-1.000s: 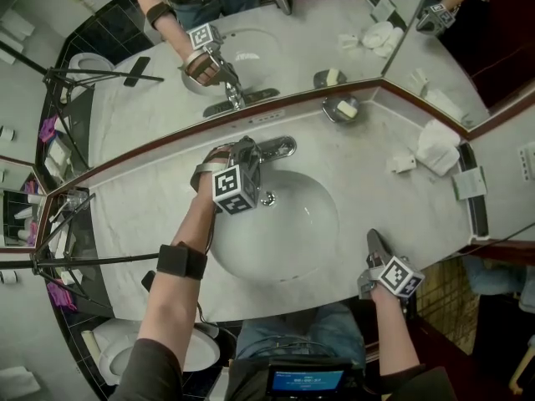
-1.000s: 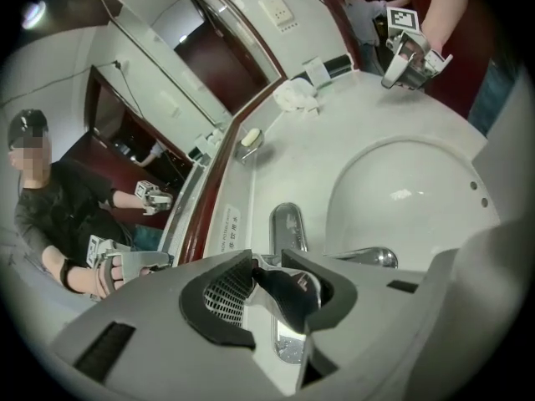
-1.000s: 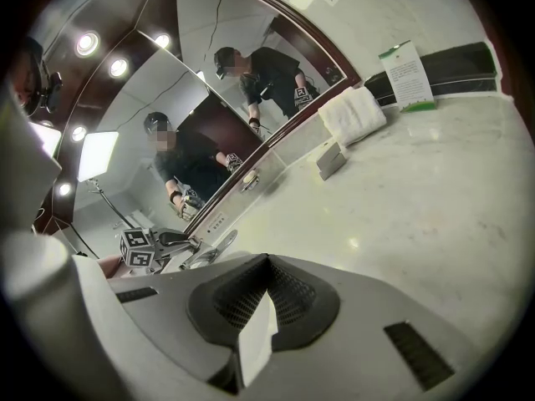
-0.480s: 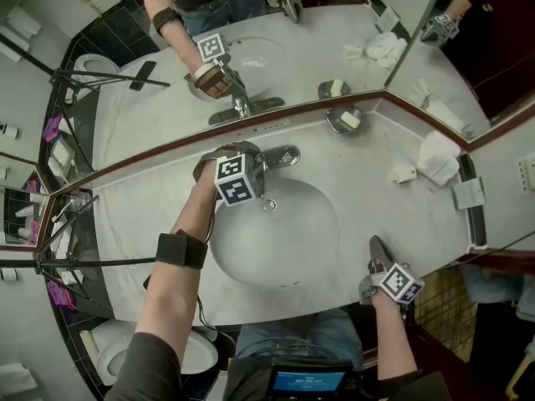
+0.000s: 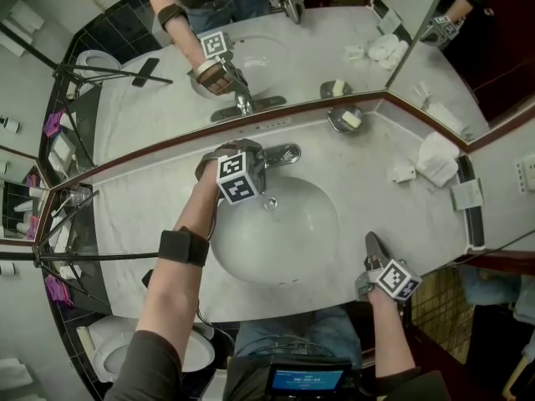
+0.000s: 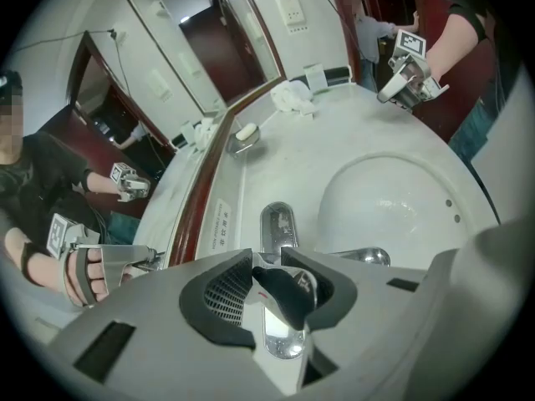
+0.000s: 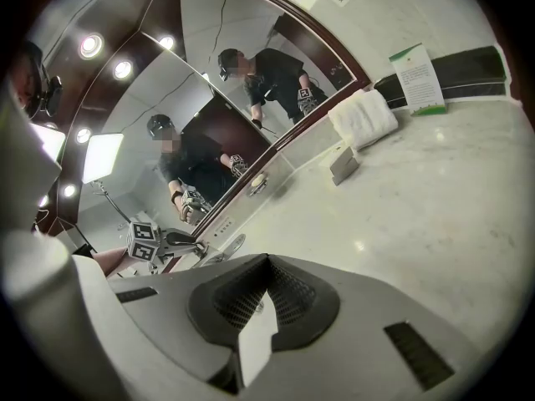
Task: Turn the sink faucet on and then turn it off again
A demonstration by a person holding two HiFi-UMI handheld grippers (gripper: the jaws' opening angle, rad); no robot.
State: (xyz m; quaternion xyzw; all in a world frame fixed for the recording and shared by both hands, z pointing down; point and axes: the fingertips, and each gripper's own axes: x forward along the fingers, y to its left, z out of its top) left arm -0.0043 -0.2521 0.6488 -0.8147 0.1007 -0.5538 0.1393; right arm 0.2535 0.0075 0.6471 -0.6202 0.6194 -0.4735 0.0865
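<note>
Faucet (image 5: 282,152) at back rim of sink (image 5: 311,245), lever clamped in left gripper (image 5: 252,164). No stream visible: turn-on apparently not yet done, turn-off remains. Right gripper (image 5: 371,242) jaws together, empty, near counter (image 5: 401,215) front edge.

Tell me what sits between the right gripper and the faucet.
Between the right gripper and the faucet lie only the basin and a strip of bare counter, as the head view shows.
</note>
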